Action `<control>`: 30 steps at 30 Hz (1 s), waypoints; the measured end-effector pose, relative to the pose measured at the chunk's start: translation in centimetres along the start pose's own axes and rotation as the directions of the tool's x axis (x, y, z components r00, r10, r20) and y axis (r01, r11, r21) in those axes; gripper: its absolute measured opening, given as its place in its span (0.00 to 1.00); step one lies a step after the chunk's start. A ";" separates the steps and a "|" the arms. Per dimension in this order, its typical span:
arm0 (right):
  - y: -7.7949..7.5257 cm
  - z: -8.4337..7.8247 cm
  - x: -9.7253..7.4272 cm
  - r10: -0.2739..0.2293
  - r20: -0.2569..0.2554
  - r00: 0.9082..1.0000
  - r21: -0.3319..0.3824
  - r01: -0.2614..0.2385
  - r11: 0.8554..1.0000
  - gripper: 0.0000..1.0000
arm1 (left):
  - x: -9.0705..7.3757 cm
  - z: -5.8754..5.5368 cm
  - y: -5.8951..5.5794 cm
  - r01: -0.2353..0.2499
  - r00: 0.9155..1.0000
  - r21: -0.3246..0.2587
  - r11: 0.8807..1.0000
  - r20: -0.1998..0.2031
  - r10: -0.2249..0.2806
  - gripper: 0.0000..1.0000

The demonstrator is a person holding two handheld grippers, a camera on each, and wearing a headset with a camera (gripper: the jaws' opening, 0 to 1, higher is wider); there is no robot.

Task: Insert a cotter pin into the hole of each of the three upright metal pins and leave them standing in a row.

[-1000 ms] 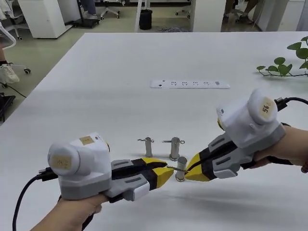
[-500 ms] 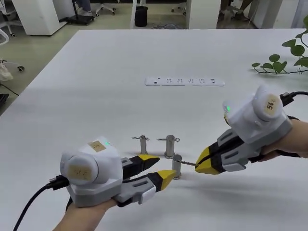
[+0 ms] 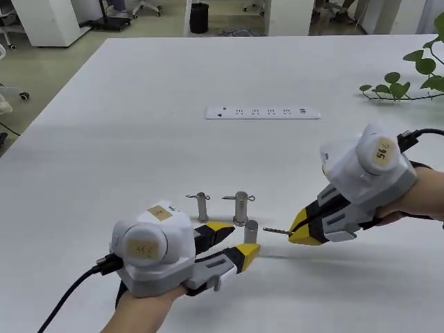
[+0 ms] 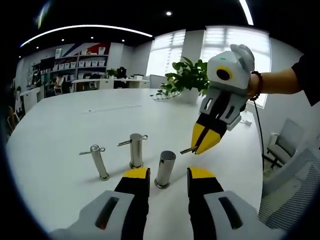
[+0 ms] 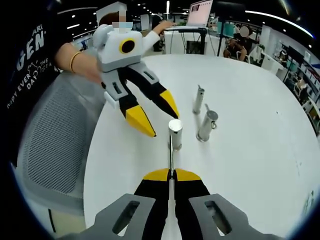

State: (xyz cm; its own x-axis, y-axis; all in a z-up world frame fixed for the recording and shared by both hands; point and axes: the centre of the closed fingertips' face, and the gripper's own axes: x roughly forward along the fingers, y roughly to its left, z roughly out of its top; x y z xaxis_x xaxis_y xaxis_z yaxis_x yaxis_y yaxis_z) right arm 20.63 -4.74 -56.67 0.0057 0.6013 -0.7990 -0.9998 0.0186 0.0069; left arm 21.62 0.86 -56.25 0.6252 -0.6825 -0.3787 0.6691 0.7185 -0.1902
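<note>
Three upright metal pins stand near the table's front. The far-left pin (image 3: 202,206) and the middle pin (image 3: 241,207) each carry a cotter pin through the top. The nearest pin (image 3: 250,231) (image 4: 165,169) (image 5: 175,134) has none in it. My right gripper (image 3: 300,234) (image 5: 171,174) is shut on a thin cotter pin (image 3: 276,231) (image 5: 170,150), which points at the nearest pin with its tip just short of it. My left gripper (image 3: 236,240) (image 4: 167,174) is open, one jaw on each side of that pin's near side, not touching it.
A white power strip (image 3: 262,112) lies flat further back on the white table (image 3: 139,139). A trailing green plant (image 3: 406,80) lies at the back right. Cables run from both grippers toward me.
My left gripper has opened and drawn back from the nearest pin. My right gripper has pulled to the right, so the cotter pin's tip now sits off the pin.
</note>
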 end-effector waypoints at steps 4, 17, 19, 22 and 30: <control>-0.3 -0.2 0.2 0.002 -0.008 1.000 -0.008 -0.002 1.000 0.00 | 0.6 -0.3 0.3 -0.012 1.000 -0.018 1.000 -0.010 0.012 0.26; -0.7 0.3 0.6 0.008 -0.004 1.000 -0.033 -0.008 0.999 0.00 | 2.0 -1.2 0.4 -0.023 0.999 -0.018 1.000 -0.048 0.022 0.21; -0.8 0.3 0.6 0.006 -0.009 1.000 -0.042 -0.006 0.999 0.00 | 2.1 -1.3 0.5 -0.031 0.998 -0.010 0.999 -0.055 0.030 0.20; -0.8 0.3 0.6 0.006 -0.009 1.000 -0.044 -0.006 0.999 0.00 | 2.3 -1.3 0.5 -0.029 0.998 -0.012 1.000 -0.054 0.028 0.18; -0.8 0.4 0.8 0.012 -0.008 1.000 -0.054 -0.012 0.998 0.00 | 2.6 -1.3 0.7 -0.037 0.997 0.007 0.999 -0.063 0.037 0.15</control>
State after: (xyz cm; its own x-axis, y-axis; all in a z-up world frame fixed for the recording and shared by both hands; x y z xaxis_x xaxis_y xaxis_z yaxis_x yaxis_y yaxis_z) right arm 21.43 -3.95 -57.05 -0.0062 0.5950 -0.8037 -0.9994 -0.0314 -0.0156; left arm 23.21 -0.19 -58.53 0.6229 -0.6454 -0.4421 0.6483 0.7422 -0.1699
